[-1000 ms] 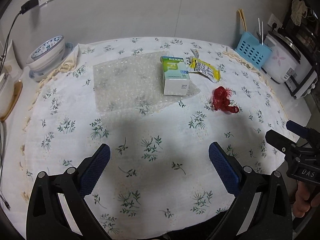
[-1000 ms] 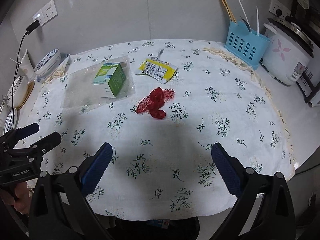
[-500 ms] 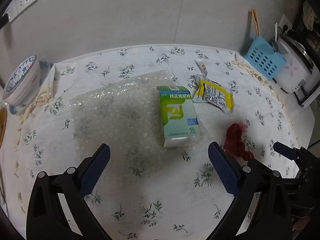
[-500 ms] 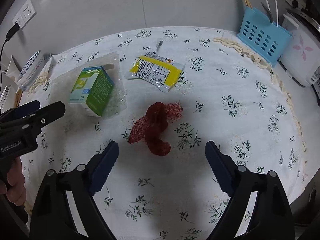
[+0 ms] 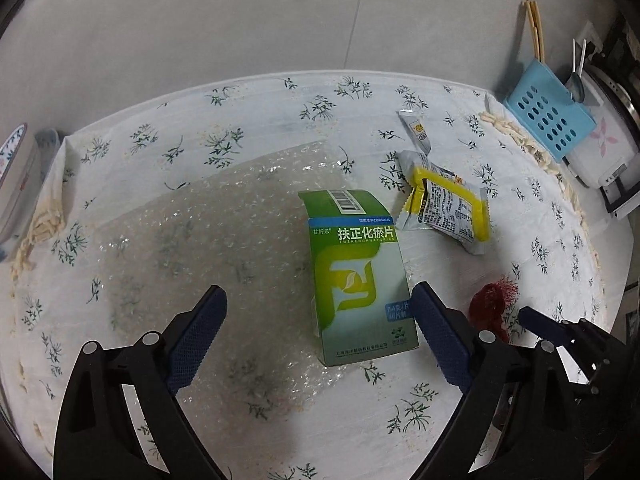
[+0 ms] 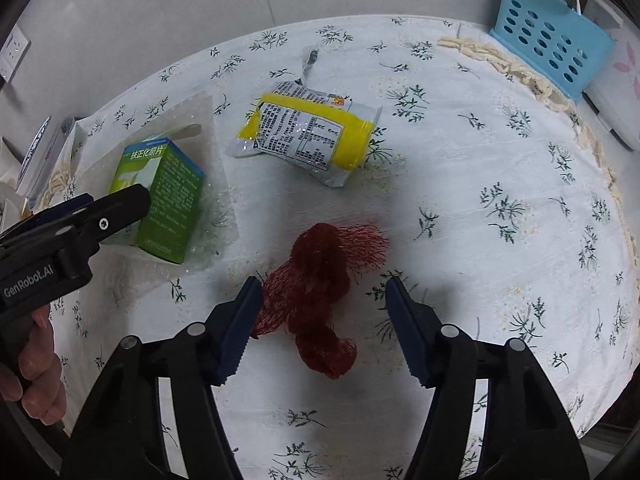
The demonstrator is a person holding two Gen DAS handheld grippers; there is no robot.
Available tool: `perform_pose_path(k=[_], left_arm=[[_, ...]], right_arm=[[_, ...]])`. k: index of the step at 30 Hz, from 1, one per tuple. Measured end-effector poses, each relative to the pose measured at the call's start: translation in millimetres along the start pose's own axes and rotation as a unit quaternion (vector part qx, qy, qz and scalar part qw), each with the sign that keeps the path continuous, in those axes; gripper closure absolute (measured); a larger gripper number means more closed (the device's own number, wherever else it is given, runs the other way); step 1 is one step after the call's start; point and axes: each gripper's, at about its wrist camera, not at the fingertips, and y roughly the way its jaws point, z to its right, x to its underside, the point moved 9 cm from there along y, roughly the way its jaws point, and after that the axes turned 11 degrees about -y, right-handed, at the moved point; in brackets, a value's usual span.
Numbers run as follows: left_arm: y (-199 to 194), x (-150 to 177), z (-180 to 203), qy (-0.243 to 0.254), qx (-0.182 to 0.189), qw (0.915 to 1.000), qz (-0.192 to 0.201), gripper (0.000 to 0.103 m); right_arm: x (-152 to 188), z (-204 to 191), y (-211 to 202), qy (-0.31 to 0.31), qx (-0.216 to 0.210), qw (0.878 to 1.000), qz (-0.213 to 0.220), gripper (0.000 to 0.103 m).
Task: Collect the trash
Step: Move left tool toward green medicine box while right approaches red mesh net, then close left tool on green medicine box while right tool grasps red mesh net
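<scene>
A green and white medicine box (image 5: pixel 356 272) lies on a sheet of bubble wrap (image 5: pixel 200 248). My left gripper (image 5: pixel 318 300) hangs over it, its jaws wide and closing; the box sits between them by the right-hand pad, and I see no contact. A red mesh net (image 6: pixel 320 256) lies bunched on the flowered tablecloth (image 6: pixel 500 160). My right gripper (image 6: pixel 324 284) straddles it with closing jaws: the left-hand pad is at the net's edge, the other stands apart. A yellow snack packet (image 6: pixel 308 132) and a small sachet (image 6: pixel 308 62) lie farther back.
A blue perforated basket (image 5: pixel 548 112) with chopsticks and a white rice cooker (image 5: pixel 604 148) stand at the right back. A patterned bowl (image 5: pixel 12 176) sits at the left edge. A person's hand (image 6: pixel 36 372) holds the left gripper's handle. A grey wall rises behind the table.
Both grippers have moved forward and lower toward the trash. The left one now hangs over the box. The right one's jaws have narrowed around the red net.
</scene>
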Motion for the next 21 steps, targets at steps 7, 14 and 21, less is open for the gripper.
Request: perform_pose_path(k=[7, 14, 21], left_arm=[[11.2, 2.9, 10.5, 0.012, 0.002, 0.9996, -0.023, 0.025], [24.6, 4.5, 9.5, 0.006, -0.004, 0.9991, -0.041, 0.045], [23.7, 5.7, 16.2, 0.025, 0.001, 0.9991, -0.035, 0.056]], right_arm=[[-2.1, -2.3, 11.5, 0.011, -0.006, 1.0, -0.017, 0.054], [-5.3, -1.0, 14.8, 0.023, -0.002, 0.999, -0.024, 0.07], [-3.5, 2.0, 14.7, 0.029, 0.009, 0.999, -0.026, 0.082]])
